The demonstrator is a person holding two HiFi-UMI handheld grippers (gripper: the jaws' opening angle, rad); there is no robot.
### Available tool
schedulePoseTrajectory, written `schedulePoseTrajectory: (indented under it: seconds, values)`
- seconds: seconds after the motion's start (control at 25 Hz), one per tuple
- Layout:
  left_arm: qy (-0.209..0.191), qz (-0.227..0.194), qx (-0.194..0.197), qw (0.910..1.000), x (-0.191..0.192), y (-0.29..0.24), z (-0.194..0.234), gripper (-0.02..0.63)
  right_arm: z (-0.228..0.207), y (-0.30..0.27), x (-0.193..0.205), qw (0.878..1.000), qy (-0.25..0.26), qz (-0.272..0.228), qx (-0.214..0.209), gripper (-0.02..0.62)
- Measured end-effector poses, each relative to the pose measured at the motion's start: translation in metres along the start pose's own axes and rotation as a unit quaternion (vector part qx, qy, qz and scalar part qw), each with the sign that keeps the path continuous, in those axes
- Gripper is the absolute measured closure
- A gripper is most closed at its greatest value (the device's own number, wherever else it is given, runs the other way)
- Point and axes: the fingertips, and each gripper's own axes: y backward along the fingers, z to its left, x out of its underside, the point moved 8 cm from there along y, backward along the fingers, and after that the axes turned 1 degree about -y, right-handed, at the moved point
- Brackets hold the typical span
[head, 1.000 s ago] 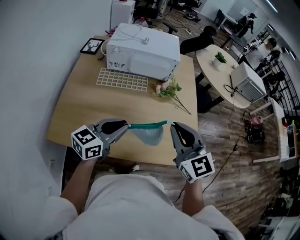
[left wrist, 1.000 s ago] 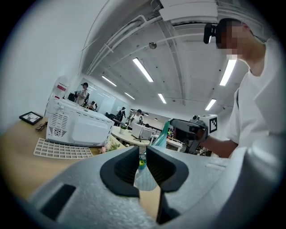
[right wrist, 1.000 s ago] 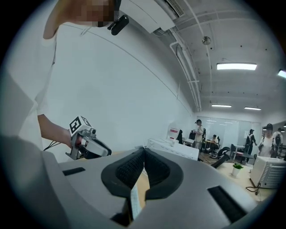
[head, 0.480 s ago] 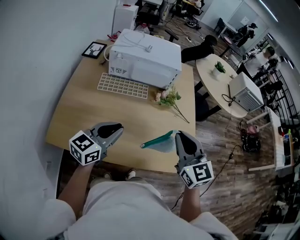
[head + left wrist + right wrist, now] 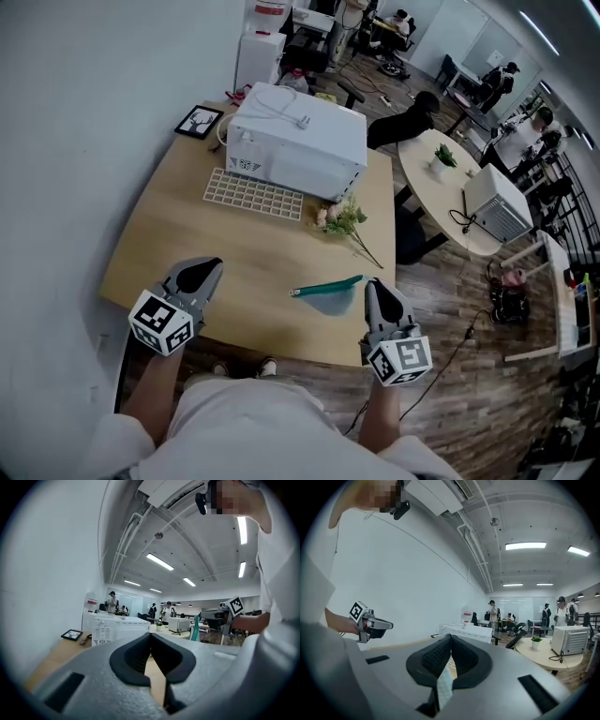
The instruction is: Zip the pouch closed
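A person stands at a pale wooden tabletop (image 5: 178, 234) with a two-jaw gripper in each hand. A large white appliance (image 5: 298, 141) sits at its far side. The teal pouch (image 5: 328, 294) is in front of the appliance, near the tabletop's front edge; whether it rests there or hangs just above cannot be told. Its right end is held in the right gripper (image 5: 371, 284), whose jaws are clamped on a strip of pale mesh fabric. The left gripper (image 5: 212, 266) is well apart from the pouch, in front of the appliance's left end. Its jaws have just drawn fully together with nothing between them. The pouch's top edge reads as one straight teal band with a small tab at its left end, so the zip looks drawn shut and the task seems done or nearly so, though the teeth are too small to confirm. No brand or writing can be read. The marker cubes (image 5: 159, 322) carry only black-and-white square patterns.
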Motion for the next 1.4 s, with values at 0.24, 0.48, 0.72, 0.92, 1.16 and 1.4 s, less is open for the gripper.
schedulePoseTrajectory:
  seconds: [0.24,0.48,0.72,0.92,1.16,1.4]
  values:
    - [-0.006,-0.009,-0.044,0.999,-0.002,0.021,0.009,0.592,-0.011,0.0,0.005,0.999,-0.037,-0.004,0.022,0.589]
    - [-0.006,-0.023,-0.064,0.9977,-0.004,0.038,0.013,0.592,-0.019,0.011,0.007,0.998,-0.045,0.0,0.049,0.589]
    - [-0.011,-0.035,-0.096,0.9947,-0.008,0.053,0.017,0.592,-0.025,0.018,0.006,0.997,-0.052,0.002,0.064,0.589]
    - [-0.022,-0.04,-0.11,0.993,-0.009,0.061,0.016,0.592,-0.028,0.017,0.006,0.997,-0.05,0.008,0.064,0.589]
    - [-0.017,-0.044,-0.13,0.9903,-0.008,0.067,0.013,0.592,-0.032,0.017,0.006,0.997,-0.048,0.012,0.063,0.589]
    - [-0.017,-0.048,-0.134,0.9896,-0.01,0.063,0.013,0.591,-0.033,0.015,0.006,0.997,-0.05,0.011,0.061,0.589]
